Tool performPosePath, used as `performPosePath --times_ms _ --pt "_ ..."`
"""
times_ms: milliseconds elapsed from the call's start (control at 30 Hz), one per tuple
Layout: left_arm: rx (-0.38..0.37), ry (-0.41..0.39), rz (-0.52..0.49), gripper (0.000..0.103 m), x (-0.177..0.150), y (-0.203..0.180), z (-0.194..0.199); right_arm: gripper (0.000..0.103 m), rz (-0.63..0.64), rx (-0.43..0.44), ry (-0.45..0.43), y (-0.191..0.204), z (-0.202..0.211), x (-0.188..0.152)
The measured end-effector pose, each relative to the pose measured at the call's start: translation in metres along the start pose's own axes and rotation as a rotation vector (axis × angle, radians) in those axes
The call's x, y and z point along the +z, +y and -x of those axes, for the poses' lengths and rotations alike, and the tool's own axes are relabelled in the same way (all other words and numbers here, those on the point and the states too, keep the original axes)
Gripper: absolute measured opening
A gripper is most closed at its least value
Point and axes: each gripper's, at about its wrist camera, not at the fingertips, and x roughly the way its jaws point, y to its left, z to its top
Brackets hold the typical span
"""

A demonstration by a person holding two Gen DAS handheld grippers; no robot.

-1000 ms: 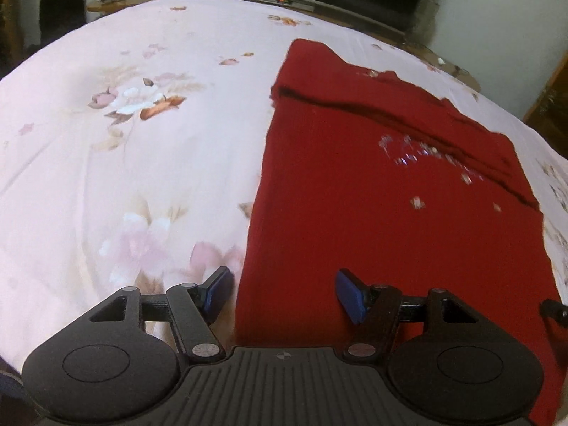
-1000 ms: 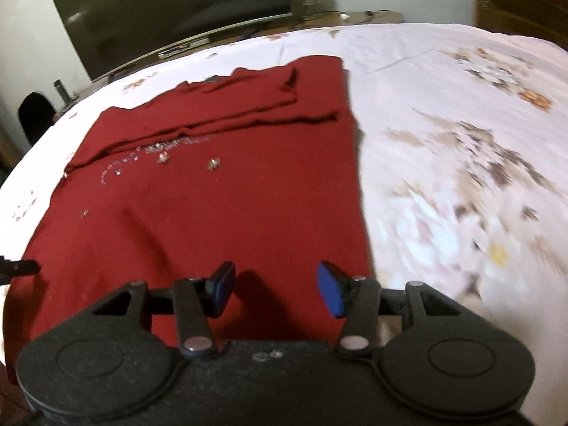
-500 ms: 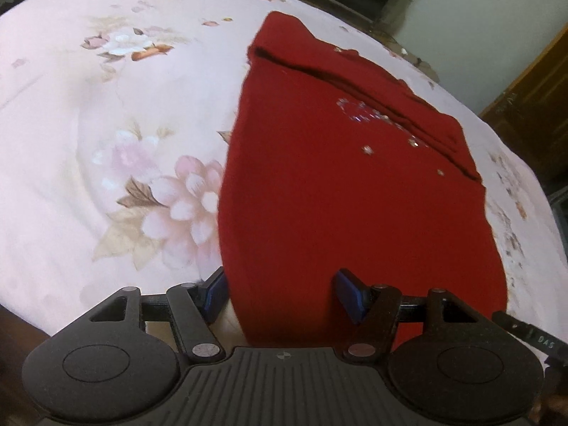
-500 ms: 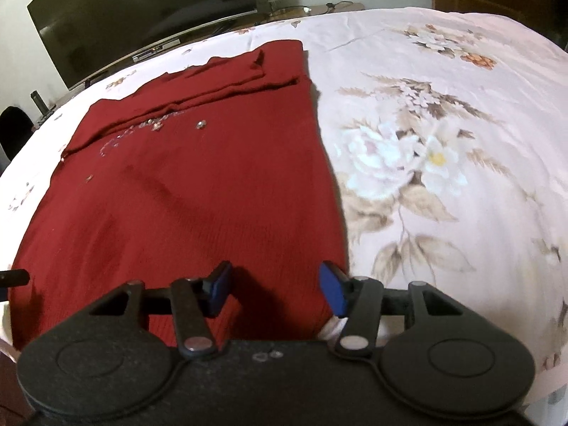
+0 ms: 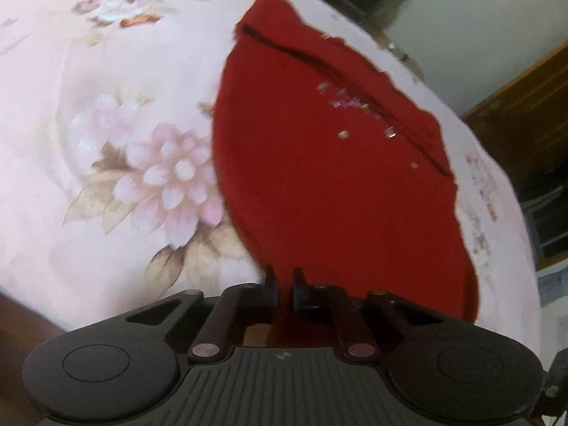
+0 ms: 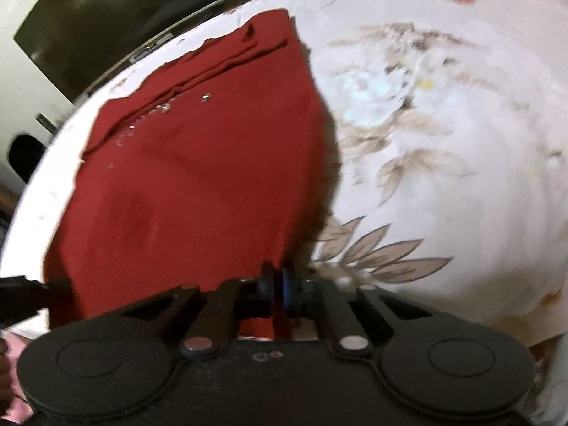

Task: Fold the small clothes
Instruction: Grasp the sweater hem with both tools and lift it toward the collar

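A dark red knit garment (image 5: 319,177) with small sparkly beads lies spread on a floral bedsheet (image 5: 106,142); its far part is folded over. My left gripper (image 5: 283,280) is shut on the garment's near left corner. In the right wrist view the garment (image 6: 195,177) fills the left half, and my right gripper (image 6: 278,280) is shut on its near right corner. The near hem is lifted off the sheet at both corners. The tip of the other gripper (image 6: 21,284) shows at the left edge.
The bed's near edge runs just under both grippers. A dark TV (image 6: 106,17) on a low stand sits beyond the far edge. A wooden cabinet (image 5: 525,124) stands at the right. The sheet (image 6: 443,142) stretches out right of the garment.
Both grippers went from open, straddling the garment's near hem, to shut on its near corners. Both cameras pulled back and tilted, and the hem has risen.
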Motion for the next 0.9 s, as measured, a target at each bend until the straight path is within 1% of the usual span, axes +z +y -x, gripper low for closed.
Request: performPosePath --times_ms 100,167,267,333,400,500,533,600,667,700,733,800,867,900 --pt "-0.039 -0.036 -0.015 0.006 0.011 -0.007 0.008 0.005 -0.032 0.081 -0.015 0.004 0.005 0.01" --pt "-0.065 -0.065 -0.007 0.006 0.024 -0.011 0.012 0.005 -0.056 0.135 -0.048 0.008 0.01 0.024" --pt "-0.087 -0.097 0.022 0.006 0.054 -0.015 0.01 0.005 -0.065 0.178 -0.097 0.014 0.014 0.049" --pt "-0.084 -0.116 0.053 0.006 0.079 -0.017 0.002 0.005 -0.062 0.191 -0.126 0.016 0.009 0.072" --pt "-0.056 -0.142 0.077 0.006 0.1 -0.018 -0.009 0.005 -0.056 0.193 -0.148 0.016 0.0 0.093" --pt "0.022 -0.172 0.081 0.006 0.13 -0.022 -0.033 0.006 -0.071 0.205 -0.162 0.012 -0.024 0.127" --pt "0.054 -0.177 0.09 0.006 0.139 -0.023 -0.042 0.006 -0.072 0.199 -0.161 0.011 -0.035 0.14" --pt "0.093 -0.183 0.107 0.006 0.154 -0.023 -0.055 0.006 -0.076 0.196 -0.153 0.007 -0.057 0.16" --pt "0.139 -0.198 0.099 0.007 0.166 -0.027 -0.065 0.01 -0.068 0.185 -0.135 0.004 -0.074 0.171" --pt "0.154 -0.205 0.091 0.007 0.171 -0.029 -0.068 0.014 -0.068 0.179 -0.124 0.002 -0.083 0.177" --pt "0.17 -0.21 0.084 0.007 0.175 -0.03 -0.069 0.021 -0.065 0.156 -0.128 0.001 -0.092 0.183" --pt "0.189 -0.214 0.049 0.007 0.18 -0.034 -0.07 0.024 -0.048 0.144 -0.123 -0.003 -0.101 0.191" --pt "0.205 -0.193 -0.027 0.007 0.181 -0.04 -0.069 0.027 -0.027 0.173 -0.1 -0.004 -0.104 0.197" --pt "0.204 -0.171 -0.069 0.007 0.181 -0.043 -0.071 0.032 0.003 0.181 -0.095 -0.004 -0.103 0.199"
